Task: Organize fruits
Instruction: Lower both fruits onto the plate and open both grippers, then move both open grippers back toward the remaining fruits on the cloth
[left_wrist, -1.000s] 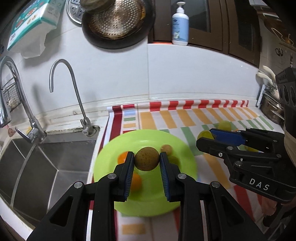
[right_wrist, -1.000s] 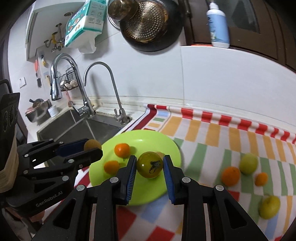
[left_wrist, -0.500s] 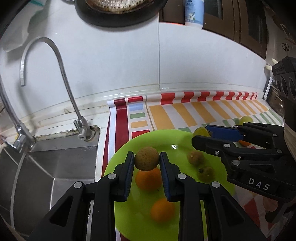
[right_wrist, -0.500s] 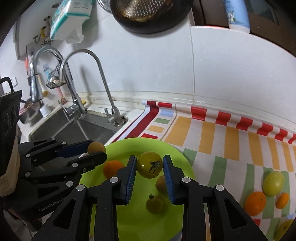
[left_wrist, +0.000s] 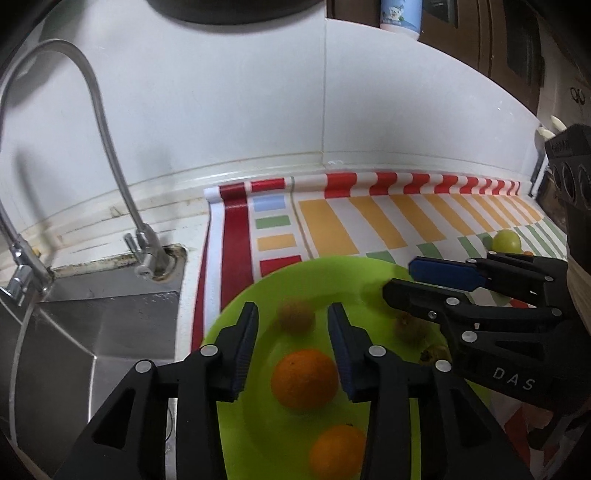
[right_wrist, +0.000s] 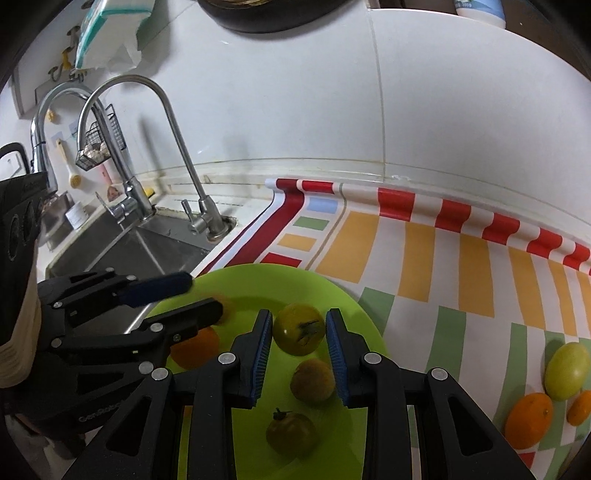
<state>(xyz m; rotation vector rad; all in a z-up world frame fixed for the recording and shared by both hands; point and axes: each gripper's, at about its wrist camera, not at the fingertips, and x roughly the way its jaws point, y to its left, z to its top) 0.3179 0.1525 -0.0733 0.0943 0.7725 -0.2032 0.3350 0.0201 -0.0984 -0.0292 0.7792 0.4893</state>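
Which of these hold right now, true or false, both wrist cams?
1. The right gripper is shut on a yellow-green tomato. True.
2. The left gripper grips a brown fruit. False: it is open, and the brown fruit is blurred between its fingers.
3. The plate is red. False: it is green.
4. Two oranges lie on the plate. True.
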